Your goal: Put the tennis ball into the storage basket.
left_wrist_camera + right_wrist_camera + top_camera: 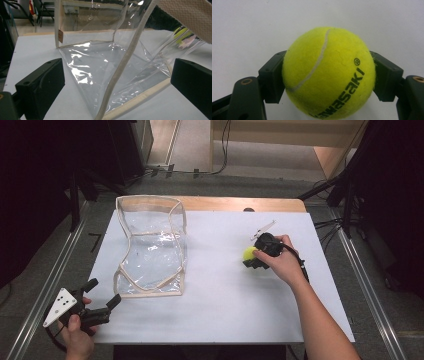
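1. The left gripper sits at the near-left corner of the desk, about 7 o'clock from the desk's middle. Its jaws are spread wide and hold nothing. In the left gripper view the two black jaws stand well apart with the bag's near corner between and just beyond them, not touching either.

2. The clear bag with cream trim stands on the left half of the desk, at roughly 1 o'clock from the left gripper and near it. Its mouth faces up, and its body runs from near to far, along the 6-to-12 o'clock line. The walls sag inward at the middle.

3. The tennis ball lies right of the desk's middle, at about 3 o'clock from the bag and well apart from it. A stretch of bare white desk separates them.

4. The right gripper is pinching the ball. In the right gripper view both jaws press against the ball's sides, left and right, and the ball bulges out above them. The right hand is wrapped over the tool from the 4 o'clock side.

5. The relation that matters, as I judge it: the bag's mouth lies at about 9 o'clock from the held ball, so the ball would have to travel leftward and up over the rim. The left gripper is much the nearer one to the bag, and is well placed to steady the near edge.
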{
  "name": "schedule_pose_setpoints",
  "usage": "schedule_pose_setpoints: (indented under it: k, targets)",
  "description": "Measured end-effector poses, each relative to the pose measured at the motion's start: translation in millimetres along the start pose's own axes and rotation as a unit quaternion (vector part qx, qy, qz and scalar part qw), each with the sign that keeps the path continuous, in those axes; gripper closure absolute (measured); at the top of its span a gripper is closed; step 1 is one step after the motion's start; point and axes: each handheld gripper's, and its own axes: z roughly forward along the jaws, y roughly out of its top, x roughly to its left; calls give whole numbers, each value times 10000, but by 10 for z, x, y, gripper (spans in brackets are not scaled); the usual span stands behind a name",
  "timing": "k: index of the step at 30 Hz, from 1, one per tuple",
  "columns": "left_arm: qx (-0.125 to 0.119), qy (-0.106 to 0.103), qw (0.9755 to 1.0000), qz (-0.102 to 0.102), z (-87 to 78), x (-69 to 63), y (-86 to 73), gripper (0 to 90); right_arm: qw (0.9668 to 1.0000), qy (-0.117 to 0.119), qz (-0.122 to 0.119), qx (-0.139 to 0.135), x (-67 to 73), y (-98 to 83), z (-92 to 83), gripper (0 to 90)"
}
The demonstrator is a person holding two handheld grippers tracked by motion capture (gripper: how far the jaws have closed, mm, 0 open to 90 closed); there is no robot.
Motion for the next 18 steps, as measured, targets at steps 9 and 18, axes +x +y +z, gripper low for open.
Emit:
schedule_pose_setpoints:
  k: [9, 18]
  targets:
    - [-1, -3, 10000, -1, -1, 0, 0, 0, 9999, 2, -119, 9, 34, 50, -9, 230]
    - [-4, -3, 10000, -1, 0, -3, 0, 0, 9996, 75, -270, -27, 116, 134, -25, 229]
